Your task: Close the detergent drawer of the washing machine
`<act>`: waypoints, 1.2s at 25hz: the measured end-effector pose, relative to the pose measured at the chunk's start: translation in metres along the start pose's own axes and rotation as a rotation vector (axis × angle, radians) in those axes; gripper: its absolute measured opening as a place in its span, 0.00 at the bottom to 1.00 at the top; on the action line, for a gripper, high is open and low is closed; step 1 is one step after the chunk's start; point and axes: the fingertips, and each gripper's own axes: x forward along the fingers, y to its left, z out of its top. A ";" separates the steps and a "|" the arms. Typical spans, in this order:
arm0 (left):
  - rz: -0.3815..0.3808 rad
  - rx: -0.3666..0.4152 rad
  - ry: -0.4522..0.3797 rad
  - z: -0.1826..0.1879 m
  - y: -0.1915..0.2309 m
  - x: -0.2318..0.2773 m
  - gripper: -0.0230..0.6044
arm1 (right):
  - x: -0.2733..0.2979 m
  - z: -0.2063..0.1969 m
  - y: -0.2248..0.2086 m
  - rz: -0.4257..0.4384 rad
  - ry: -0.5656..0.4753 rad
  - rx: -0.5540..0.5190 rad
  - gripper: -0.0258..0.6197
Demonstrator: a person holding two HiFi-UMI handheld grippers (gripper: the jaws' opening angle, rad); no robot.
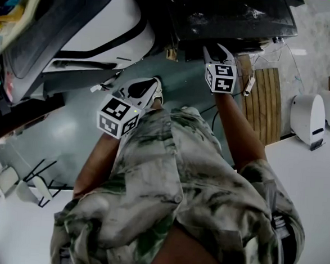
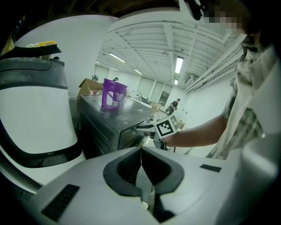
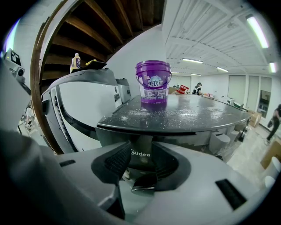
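L tongs (image 2: 141, 154): clenched, pads meet edge to edge, nothing between them. Held low in front of person, off to the left of the dark machine, touching nothing that shows.
R tongs (image 1: 217, 52): released, jaws wide apart. Tips up at front top edge of washing machine (image 3: 184, 116); marker cube faces up twd head cam.
detergent drawer (image 3: 140, 154): narrow dark front panel w/ "Midea" lettering, just under rim of machine top. Seen straight btwn the R jaws in right gripper view. Pads flank it, no squeeze visible; contact w/ pads can't be judged. Pulled out or flush: can't tell from any view.
machine top: dark, flat, speckled w/ pale powder or dust.
purple bucket (image 3: 153, 83): upright on machine top, lid on, handle down, printed label facing R tongs; well back from front edge.
white machine (image 1: 104, 28): next to dark one on person's left side, white body w/ dark curved band; taller than dark one in left gripper view.
bottle (image 3: 76, 61): small, upright on top of white machine, yellow item beside it.
person: patterned shirt (image 1: 166, 196), both forearms stretched fwd, R arm reaching further than L.
room: open hall, strip lights on ceiling, other ppl far off in bkgd.
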 end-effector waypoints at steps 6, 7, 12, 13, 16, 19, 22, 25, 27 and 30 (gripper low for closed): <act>-0.007 0.000 0.008 0.002 0.004 0.005 0.08 | 0.003 0.000 -0.002 -0.010 -0.006 0.009 0.28; -0.009 0.000 0.010 0.002 0.004 0.006 0.08 | 0.003 0.000 -0.002 -0.011 -0.006 0.011 0.28; -0.016 0.000 0.019 0.003 0.004 0.010 0.08 | 0.004 0.001 -0.004 -0.020 -0.006 0.021 0.26; -0.016 0.000 0.021 0.003 0.005 0.010 0.08 | 0.004 0.001 -0.005 -0.022 -0.006 0.023 0.25; -0.015 -0.002 0.023 0.003 0.008 0.011 0.08 | 0.005 0.000 -0.006 -0.026 -0.001 0.029 0.24; -0.017 -0.006 0.026 0.003 0.010 0.012 0.08 | 0.006 0.001 -0.005 -0.035 0.001 0.034 0.24; -0.021 -0.006 0.029 0.004 0.010 0.014 0.08 | 0.007 0.002 -0.006 -0.050 -0.002 0.031 0.24; -0.026 -0.004 0.033 0.004 0.010 0.017 0.08 | 0.009 0.003 -0.006 -0.058 -0.010 0.025 0.24; -0.029 -0.004 0.037 0.003 0.010 0.019 0.08 | 0.012 0.002 -0.007 -0.058 -0.009 0.021 0.24; -0.031 0.001 0.042 0.002 0.010 0.021 0.08 | 0.014 0.003 -0.007 -0.063 -0.017 0.013 0.24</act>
